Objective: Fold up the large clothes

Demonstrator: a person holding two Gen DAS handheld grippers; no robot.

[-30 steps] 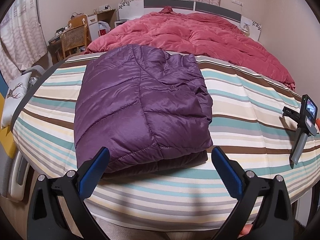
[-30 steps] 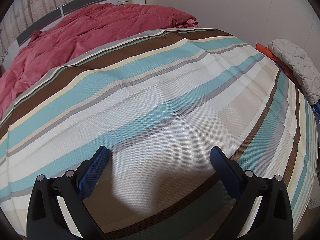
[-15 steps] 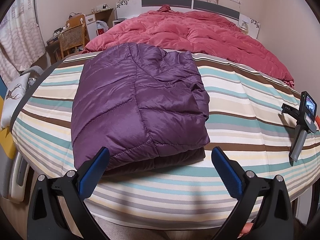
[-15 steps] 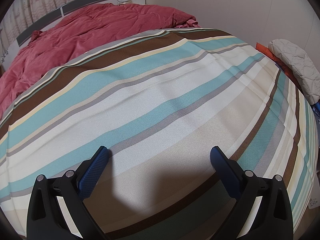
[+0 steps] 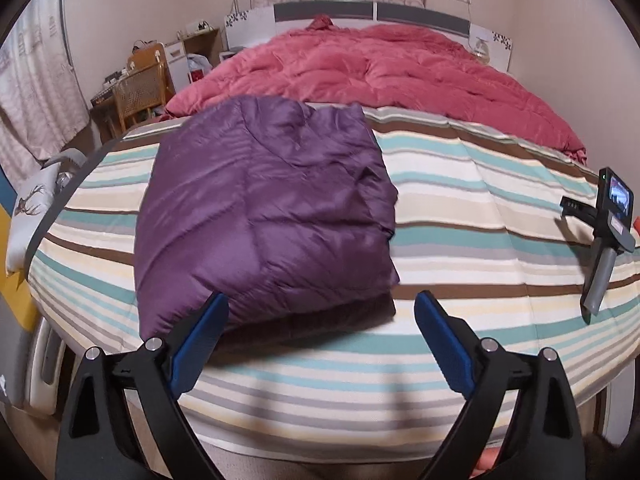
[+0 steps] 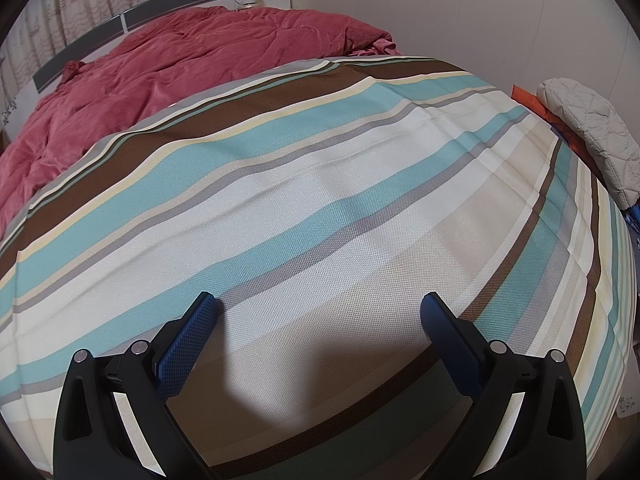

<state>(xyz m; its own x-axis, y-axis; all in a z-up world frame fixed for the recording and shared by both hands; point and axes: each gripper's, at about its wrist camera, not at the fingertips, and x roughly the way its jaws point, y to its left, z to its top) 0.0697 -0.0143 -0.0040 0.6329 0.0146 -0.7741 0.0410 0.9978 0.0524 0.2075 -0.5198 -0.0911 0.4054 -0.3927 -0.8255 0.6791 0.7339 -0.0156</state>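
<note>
A purple quilted jacket lies folded into a thick rectangle on the striped bed sheet. My left gripper hovers open just off the bed's near edge, its blue pads flanking the jacket's near hem without touching it. The right gripper is open over bare striped sheet, low to the fabric, with nothing between its fingers. The jacket does not appear in the right wrist view. The right gripper's body and handle show at the far right of the left wrist view.
A red quilt is bunched across the far half of the bed by the headboard. A wicker chair and cluttered desk stand at the left. A white quilted cushion sits by the wall at the right.
The left gripper has pulled back and lifted slightly, so the jacket sits farther away and higher in view. The right gripper has not moved.
</note>
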